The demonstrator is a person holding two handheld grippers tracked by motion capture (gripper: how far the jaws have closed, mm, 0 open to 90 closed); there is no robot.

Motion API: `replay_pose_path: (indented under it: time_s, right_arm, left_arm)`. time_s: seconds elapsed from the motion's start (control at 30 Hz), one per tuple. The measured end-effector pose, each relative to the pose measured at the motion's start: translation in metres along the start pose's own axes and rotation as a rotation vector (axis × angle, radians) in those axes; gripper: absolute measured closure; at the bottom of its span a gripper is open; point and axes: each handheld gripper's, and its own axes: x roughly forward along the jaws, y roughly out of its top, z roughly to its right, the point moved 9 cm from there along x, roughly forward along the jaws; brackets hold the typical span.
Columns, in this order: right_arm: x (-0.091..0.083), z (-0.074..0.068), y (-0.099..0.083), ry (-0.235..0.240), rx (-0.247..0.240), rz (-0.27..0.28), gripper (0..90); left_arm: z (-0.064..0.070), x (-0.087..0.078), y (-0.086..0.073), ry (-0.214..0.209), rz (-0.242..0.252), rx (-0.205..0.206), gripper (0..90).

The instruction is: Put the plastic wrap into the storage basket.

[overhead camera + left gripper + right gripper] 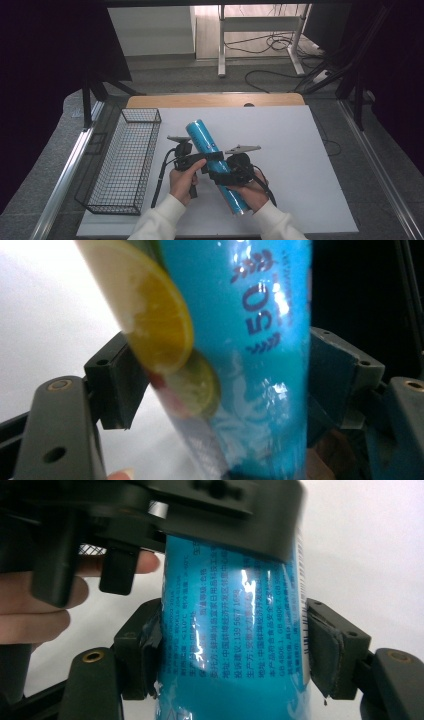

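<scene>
A long blue tube (202,137) printed with citrus slices lies slanted over the white table (300,160), far end up and to the left. My left gripper (206,158) is shut across its middle. In the left gripper view the tube (250,340) stands between the black pads (117,385). My right gripper (227,177) is shut on the same tube a little nearer the person. In the right gripper view the text-covered side of the tube (235,630) sits pinched between both pads (325,650), with the left gripper (200,505) across it farther up.
A black wire basket (125,160) lies along the table's left side, close to the left hand. A wooden strip (215,100) runs along the table's far edge. Beyond it are desk legs (221,40) and cables on the floor.
</scene>
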Motion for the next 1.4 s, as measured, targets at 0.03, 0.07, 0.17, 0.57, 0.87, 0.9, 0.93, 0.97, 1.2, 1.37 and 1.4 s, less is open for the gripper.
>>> replay_pose_path:
  time_s: [0.03,0.07,0.17,0.57,0.87,0.9,0.93,0.97,1.2,1.37,1.4]
  right_arm:
    - [0.0,-0.002,0.0,-0.001,-0.008,0.002,31.9]
    - [0.0,-0.002,0.0,-0.001,-0.008,0.002,31.9]
    - [0.001,-0.004,0.003,-0.017,-0.019,0.008,31.8]
    - [-0.009,-0.019,0.022,-0.031,-0.062,0.081,30.8]
    - [-0.022,-0.023,0.028,0.08,-0.045,0.123,20.0]
    - [-0.028,-0.019,0.029,0.103,-0.034,0.129,17.4]
    - [-0.028,-0.019,0.029,0.103,-0.034,0.129,17.4]
    - [-0.032,-0.018,0.03,0.122,-0.024,0.139,17.1]
    - [-0.068,0.018,0.029,0.142,0.009,0.232,17.5]
    - [-0.079,0.068,0.002,0.064,0.059,0.211,17.5]
    - [-0.079,0.068,0.002,0.064,0.059,0.211,17.5]
  left_arm:
    - [0.0,0.0,0.0,0.0,0.0,0.0,24.4]
    - [0.0,-0.001,0.001,-0.004,0.003,0.0,24.4]
    - [-0.001,-0.004,0.003,-0.032,0.001,-0.027,26.8]
    - [0.019,-0.031,0.02,-0.091,-0.011,0.045,31.5]
    - [0.025,-0.047,0.028,-0.113,-0.012,0.092,31.8]
    - [0.025,-0.052,0.031,-0.122,-0.001,0.091,31.8]
    - [0.025,-0.052,0.031,-0.122,-0.001,0.091,31.8]
    - [0.025,-0.055,0.032,-0.114,-0.002,0.098,31.8]
    - [0.02,-0.077,0.039,-0.047,-0.015,0.141,31.9]
    - [0.019,-0.099,0.047,-0.002,-0.006,0.178,31.8]
    - [0.019,-0.099,0.047,-0.002,-0.006,0.178,31.9]
